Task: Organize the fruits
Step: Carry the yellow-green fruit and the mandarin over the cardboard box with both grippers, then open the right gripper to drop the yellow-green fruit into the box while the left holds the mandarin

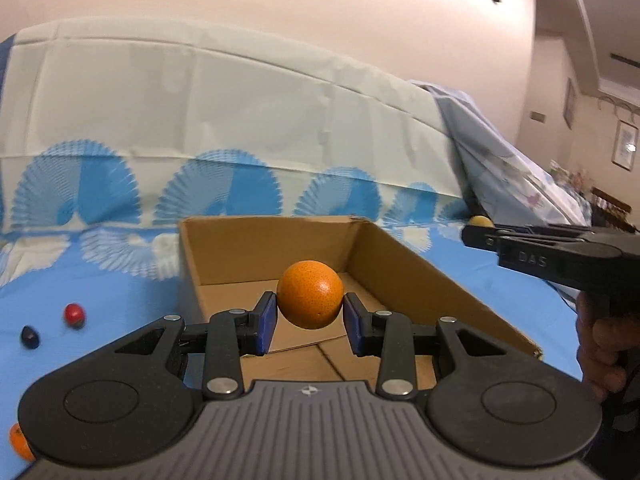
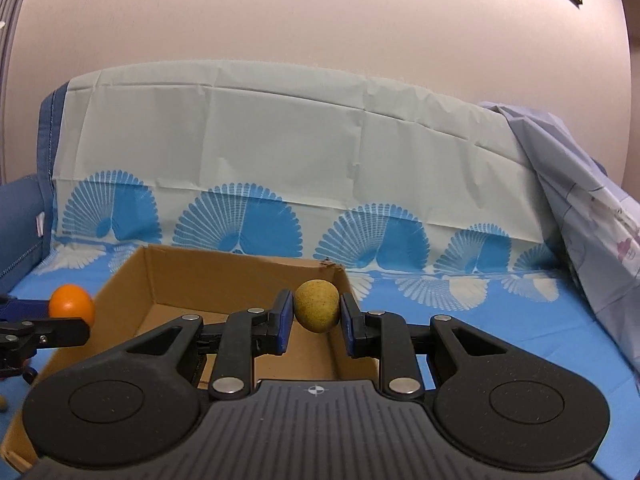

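My left gripper (image 1: 310,322) is shut on an orange (image 1: 310,294) and holds it above the open cardboard box (image 1: 420,276). My right gripper (image 2: 316,326) is shut on a yellow-green round fruit (image 2: 317,305) and holds it over the right part of the same box (image 2: 168,276). In the right wrist view the orange (image 2: 71,304) shows at the left, over the box's left wall. In the left wrist view the right gripper (image 1: 480,236) shows at the right with the yellow fruit (image 1: 481,221) at its tip.
A red fruit (image 1: 74,314), a dark blue fruit (image 1: 30,337) and another orange one (image 1: 20,442) lie on the blue patterned sheet (image 1: 100,280) left of the box. A covered backrest (image 2: 280,152) rises behind. A crumpled cloth (image 2: 580,200) lies at the right.
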`<state>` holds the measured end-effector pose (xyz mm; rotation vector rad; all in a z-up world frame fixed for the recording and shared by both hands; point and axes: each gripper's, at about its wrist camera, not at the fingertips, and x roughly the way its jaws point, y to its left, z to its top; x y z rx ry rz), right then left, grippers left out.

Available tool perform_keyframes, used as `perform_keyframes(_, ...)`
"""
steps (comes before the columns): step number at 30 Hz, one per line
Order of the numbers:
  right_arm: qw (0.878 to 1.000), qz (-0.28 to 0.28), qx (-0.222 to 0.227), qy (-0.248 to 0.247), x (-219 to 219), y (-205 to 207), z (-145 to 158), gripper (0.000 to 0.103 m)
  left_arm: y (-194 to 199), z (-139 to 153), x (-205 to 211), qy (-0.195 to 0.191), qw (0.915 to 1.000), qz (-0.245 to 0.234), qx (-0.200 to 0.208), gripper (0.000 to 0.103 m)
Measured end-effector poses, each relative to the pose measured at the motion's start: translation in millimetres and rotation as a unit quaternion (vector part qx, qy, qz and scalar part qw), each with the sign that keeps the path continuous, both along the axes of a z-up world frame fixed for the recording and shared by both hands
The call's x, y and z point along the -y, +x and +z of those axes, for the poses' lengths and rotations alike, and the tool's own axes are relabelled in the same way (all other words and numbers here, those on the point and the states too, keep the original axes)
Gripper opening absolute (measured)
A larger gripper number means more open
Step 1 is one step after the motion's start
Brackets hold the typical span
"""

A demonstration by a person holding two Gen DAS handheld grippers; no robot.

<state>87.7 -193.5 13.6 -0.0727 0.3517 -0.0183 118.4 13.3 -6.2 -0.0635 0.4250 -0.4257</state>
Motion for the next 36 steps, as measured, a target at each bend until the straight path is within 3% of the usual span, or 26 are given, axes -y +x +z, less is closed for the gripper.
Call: perform_keyframes(36,1.000,0.007,-0.017,-0.022,-9,17,-10,0.026,8,-10,23,0.016,0.9996,-0.022,0.003,0.040)
